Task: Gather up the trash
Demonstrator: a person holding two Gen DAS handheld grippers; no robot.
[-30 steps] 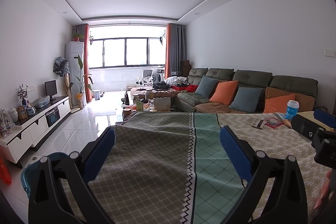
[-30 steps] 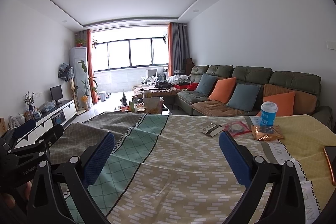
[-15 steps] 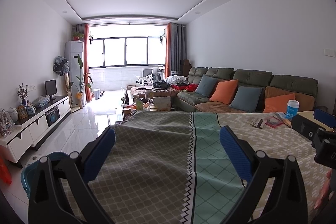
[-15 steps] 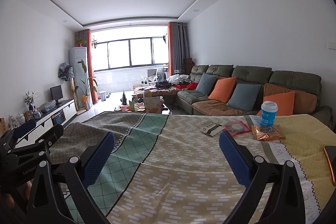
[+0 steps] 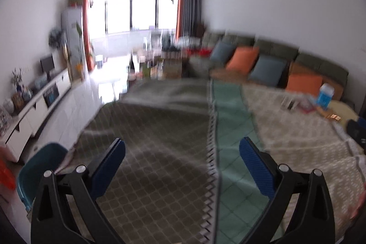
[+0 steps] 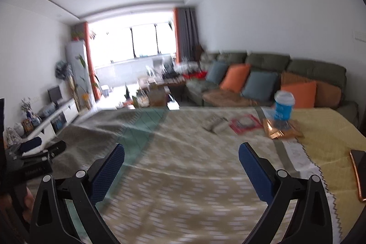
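Blur smears the left wrist view, yet the layout reads: the left gripper (image 5: 181,152) hangs above the near, dark-checked end of the table (image 5: 160,175), its blue pads spread wide with nothing between them and nothing touched. A teal bin (image 5: 39,166) stands on the floor just off the table's near left corner, probably put there so trash can be dropped over the edge. The trash itself sits well away at the far right corner, by the sofa (image 5: 297,61): a blue cup (image 5: 324,94) with flat wrappers beside it, too smeared to sort here. From the right wrist view, the right gripper (image 6: 181,152) likewise hovers over the near edge, pads fully apart and empty, aimed toward the far right corner as if readying a reach. There the cup (image 6: 283,106) stands upright on or just behind a crinkled gold wrapper (image 6: 283,132), with a red packet (image 6: 244,124) and a pale packet (image 6: 216,125) lying in a loose row to its left. A phone (image 6: 359,170) lies at the right edge, apart from the litter and likely not trash. The left gripper (image 6: 43,148) shows at the left edge.
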